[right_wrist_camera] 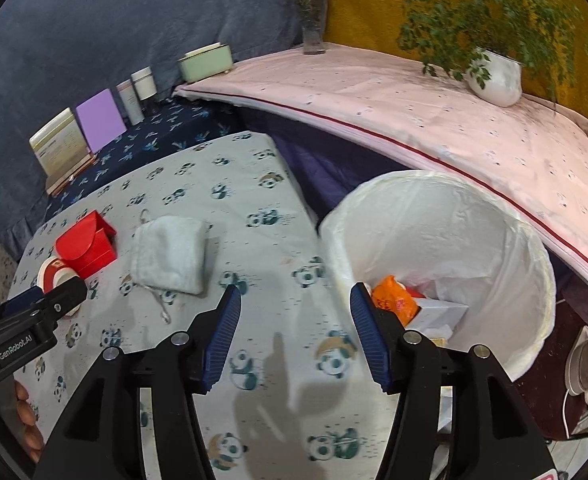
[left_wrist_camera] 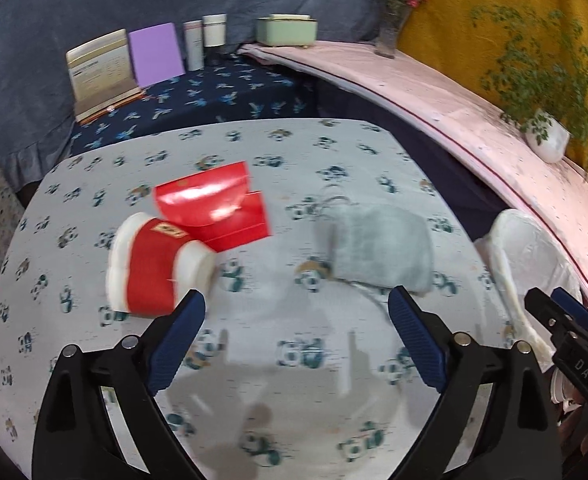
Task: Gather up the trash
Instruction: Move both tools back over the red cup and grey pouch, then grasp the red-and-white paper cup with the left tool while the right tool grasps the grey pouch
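trash collection is partly done: an orange wrapper [right_wrist_camera: 394, 300] and a white box [right_wrist_camera: 440, 312] already lie in the lined bin [right_wrist_camera: 494, 216], just ahead-right of the right hand-held gripper [right_wrist_camera: 296, 328], whose jaws stand apart and empty. ahead-left of the left hand-held gripper [left_wrist_camera: 297, 332], also wide apart and empty, a red cup [left_wrist_camera: 149, 268] touching a red box [left_wrist_camera: 217, 208] waits on the bench [left_wrist_camera: 294, 380], with a grey pouch [left_wrist_camera: 382, 248] ahead-right.

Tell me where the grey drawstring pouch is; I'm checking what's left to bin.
The grey drawstring pouch lies on the panda-print tablecloth, between the red box on its left and the white-lined bin on its right, ahead of both open grippers.
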Available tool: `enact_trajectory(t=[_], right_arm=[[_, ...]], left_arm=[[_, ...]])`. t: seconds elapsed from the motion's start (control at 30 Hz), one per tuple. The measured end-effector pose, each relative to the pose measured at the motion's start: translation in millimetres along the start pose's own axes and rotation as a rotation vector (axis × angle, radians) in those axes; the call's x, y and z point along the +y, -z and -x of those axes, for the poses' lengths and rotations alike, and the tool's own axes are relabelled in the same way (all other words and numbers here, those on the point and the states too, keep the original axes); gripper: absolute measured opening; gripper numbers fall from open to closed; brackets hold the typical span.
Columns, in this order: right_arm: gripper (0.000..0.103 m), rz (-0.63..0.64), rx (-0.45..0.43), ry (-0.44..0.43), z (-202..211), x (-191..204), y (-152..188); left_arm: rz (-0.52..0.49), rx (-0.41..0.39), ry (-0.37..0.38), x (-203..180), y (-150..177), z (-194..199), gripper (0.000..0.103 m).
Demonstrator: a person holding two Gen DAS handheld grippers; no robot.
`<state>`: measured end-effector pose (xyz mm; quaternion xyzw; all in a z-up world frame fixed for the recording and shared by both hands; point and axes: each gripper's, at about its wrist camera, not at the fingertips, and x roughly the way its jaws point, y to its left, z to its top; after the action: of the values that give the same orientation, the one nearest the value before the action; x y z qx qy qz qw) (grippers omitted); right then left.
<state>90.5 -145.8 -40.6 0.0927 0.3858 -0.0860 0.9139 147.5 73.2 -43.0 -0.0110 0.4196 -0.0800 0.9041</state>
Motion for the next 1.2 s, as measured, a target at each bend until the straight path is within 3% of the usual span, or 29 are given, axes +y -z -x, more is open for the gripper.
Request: enact_trajectory(t=[0.2,0.53,0.93,1.0,1.1,1.2], right_arm=[[0.056,0.046,0.024,-0.029,-11,33,1],[0.056,0.118,0.057,-0.060,-32,80,0],[0.056,0.154,0.094,-0.070,-63,114,-5],[0.057,0.154,0.097,-0.068,-67,116,-7],[0.057,0.151,0.099,-0.066,-72,119,-10],[0.064,0.149,0.089,-0.059,-75,121,-13]], left_arm=[[0.031,0.003,-0.041,40,1,-5,0.093],[-0.078,0.037,-0.070,73,1,-30,0.095],[-0.053,0.090,-0.032,96,-5,-59,0.095],[-0.053,0.088,-0.023,96,-5,-60,0.095],[-0.050,0.089,-0.013,94,-6,-61,0.086],[-0.031,0.095,-0.001,95,-7,-62,0.083]])
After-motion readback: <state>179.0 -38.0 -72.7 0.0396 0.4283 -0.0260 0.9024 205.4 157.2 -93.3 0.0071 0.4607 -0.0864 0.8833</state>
